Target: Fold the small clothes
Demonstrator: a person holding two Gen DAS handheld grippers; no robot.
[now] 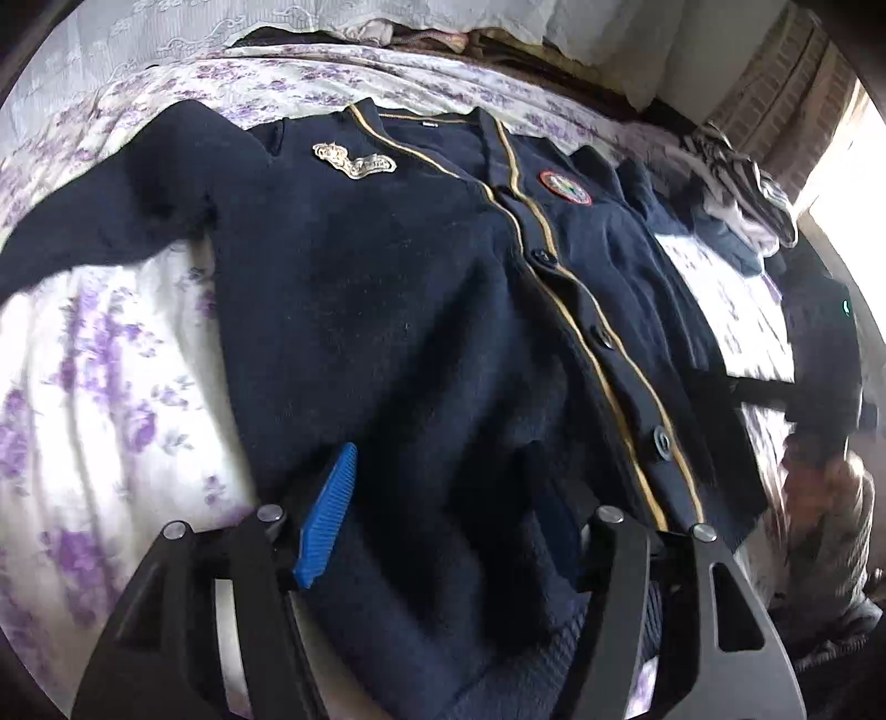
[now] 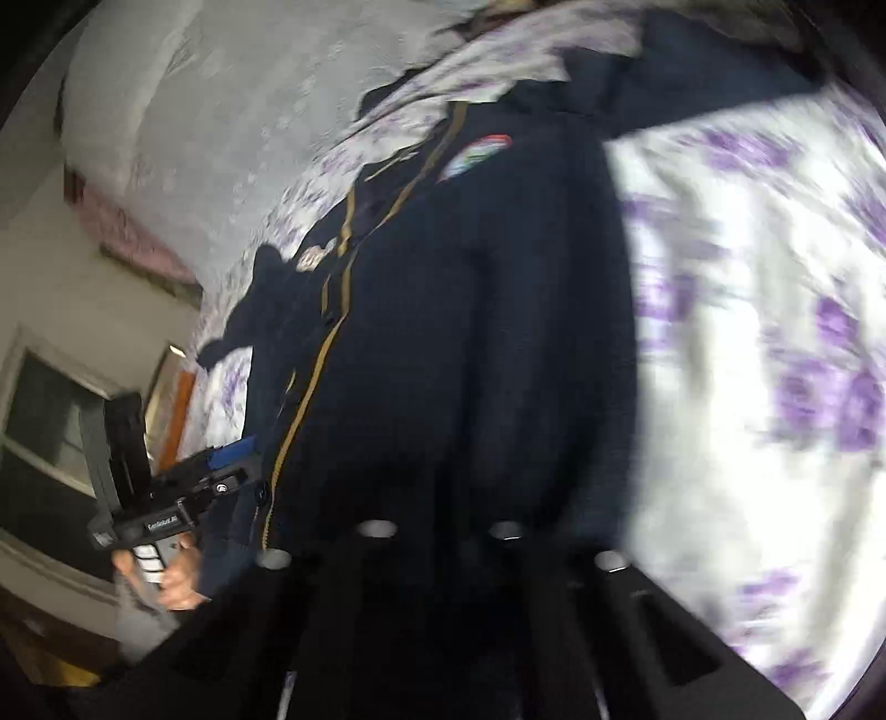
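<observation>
A navy cardigan (image 1: 398, 288) with gold trim, dark buttons and two chest badges lies front-up and spread on the bed. My left gripper (image 1: 448, 487) hovers over its hem with the jaws wide apart. One blue pad (image 1: 326, 515) shows at the left, and the other fingertip is lost against the dark knit. In the right wrist view the cardigan (image 2: 470, 332) runs up from my right gripper (image 2: 443, 498), whose arms stand close together, shut on the hem. Its fingertips are hidden in dark cloth. The left gripper (image 2: 238, 465) shows at the cardigan's left edge, held by a hand (image 2: 177, 581).
A white bedsheet with purple flowers (image 1: 111, 387) covers the bed. More clothes (image 1: 742, 194) are heaped at the far right of the bed. Pale curtains (image 1: 166, 33) hang behind it. A window (image 2: 50, 421) and a wall are at the left of the right wrist view.
</observation>
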